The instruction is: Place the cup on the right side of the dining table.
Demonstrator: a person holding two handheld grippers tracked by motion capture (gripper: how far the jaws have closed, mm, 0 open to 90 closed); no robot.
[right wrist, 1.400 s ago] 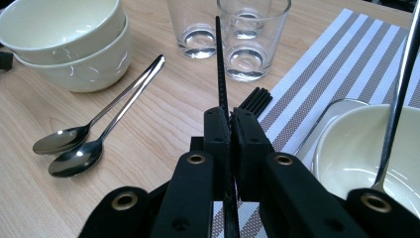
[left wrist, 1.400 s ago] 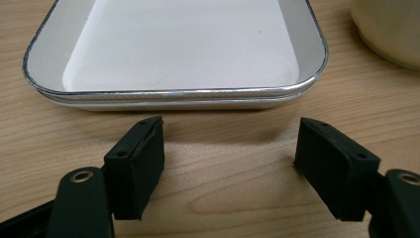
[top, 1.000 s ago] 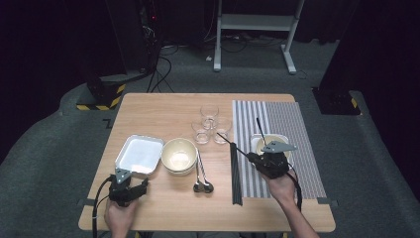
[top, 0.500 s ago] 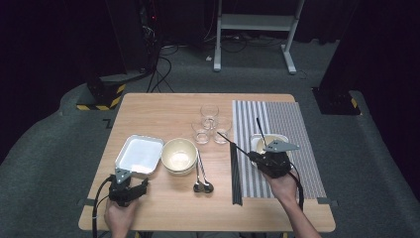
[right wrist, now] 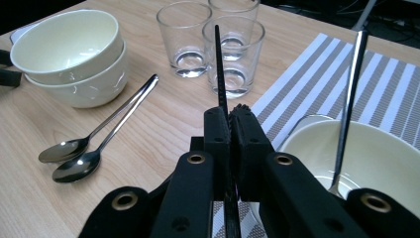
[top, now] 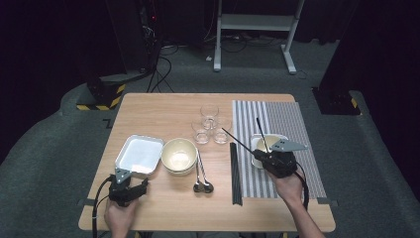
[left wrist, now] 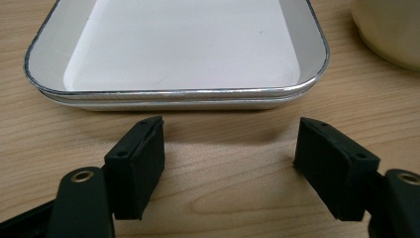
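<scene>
My right gripper (top: 258, 154) (right wrist: 230, 116) is shut on a thin black chopstick (top: 237, 141) (right wrist: 218, 64) that slants up and to the left from its jaws, over the striped placemat (top: 292, 124). Just right of it sits a cream bowl (top: 262, 144) (right wrist: 376, 158) with a spoon (right wrist: 349, 89) standing in it. My left gripper (top: 130, 176) (left wrist: 228, 153) rests open on the wooden table, its jaws wide apart with nothing between them, right in front of the near rim of a white tray (top: 140, 152) (left wrist: 173, 94).
Two stacked cream bowls (top: 179, 155) (right wrist: 64, 54) stand beside the tray. Two spoons (top: 200, 173) (right wrist: 94, 144) lie next to them. Three clear glasses (top: 210, 124) (right wrist: 233, 49) stand behind. More black chopsticks (top: 236, 173) lie along the placemat's left edge.
The chopstick in my right gripper has swung its tip a little up and to the left. My left gripper has stayed put.
</scene>
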